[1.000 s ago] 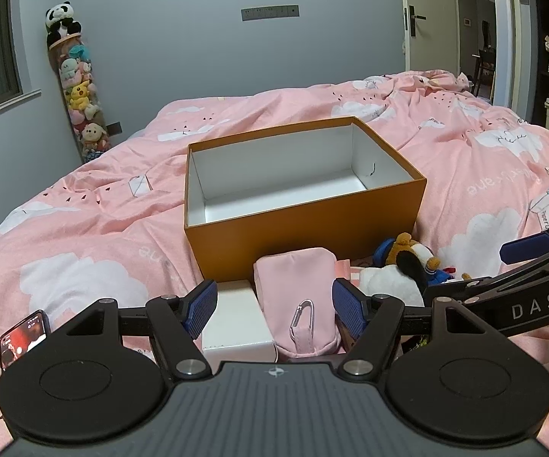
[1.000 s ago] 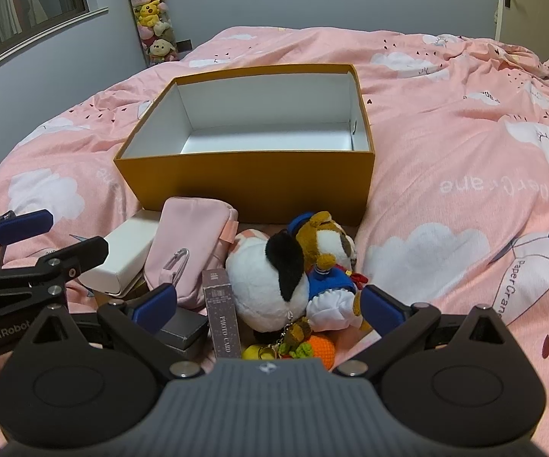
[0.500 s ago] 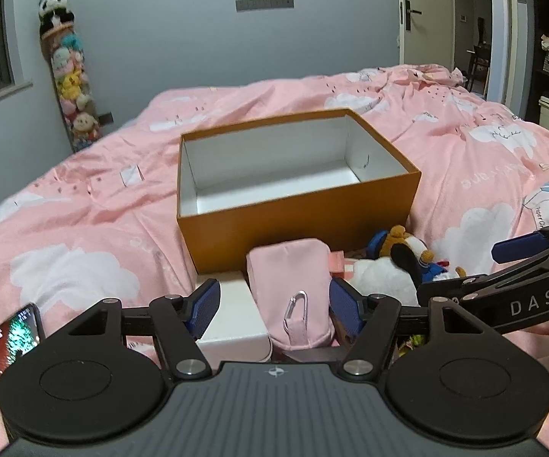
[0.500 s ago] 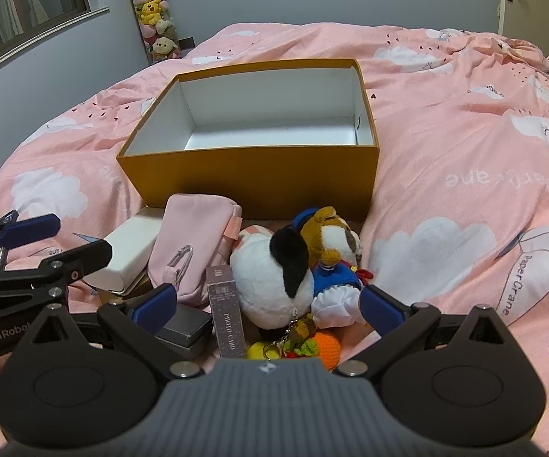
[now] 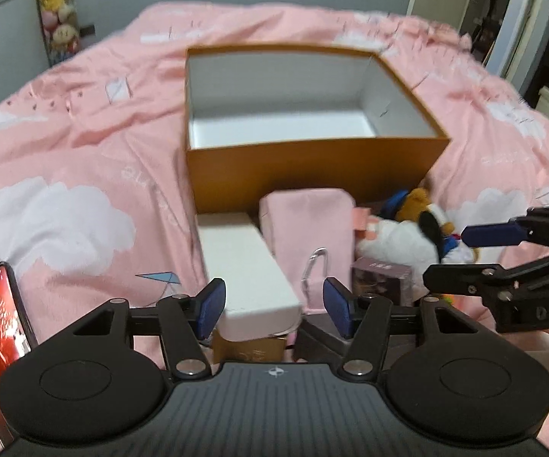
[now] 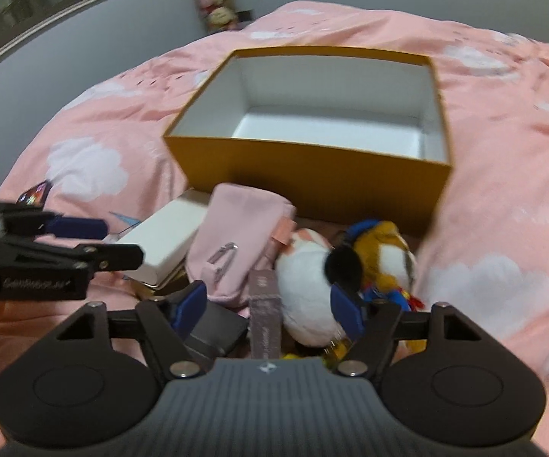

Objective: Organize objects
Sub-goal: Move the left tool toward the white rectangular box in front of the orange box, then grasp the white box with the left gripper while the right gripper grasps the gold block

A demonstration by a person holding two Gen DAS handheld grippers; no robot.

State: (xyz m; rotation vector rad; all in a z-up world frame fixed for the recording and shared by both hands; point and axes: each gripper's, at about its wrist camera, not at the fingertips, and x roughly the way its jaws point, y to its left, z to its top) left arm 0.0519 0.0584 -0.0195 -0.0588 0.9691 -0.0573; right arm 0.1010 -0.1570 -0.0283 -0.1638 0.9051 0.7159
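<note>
Now the left gripper (image 5: 274, 306) hovers low with its jaws spread wide over the near end of the white box (image 5: 244, 266), gripping nothing, right beside the pink pouch (image 5: 308, 236). Over on the right, the right gripper (image 6: 270, 304) hangs just as open and empty around the plush toy (image 6: 308, 289), with the open orange box (image 6: 312, 175) behind on the bed (image 6: 503, 190)

pink cloud-print bedspread (image 5: 64, 160), hanging plush toys (image 5: 56, 7), doorway (image 5: 503, 19)
</note>
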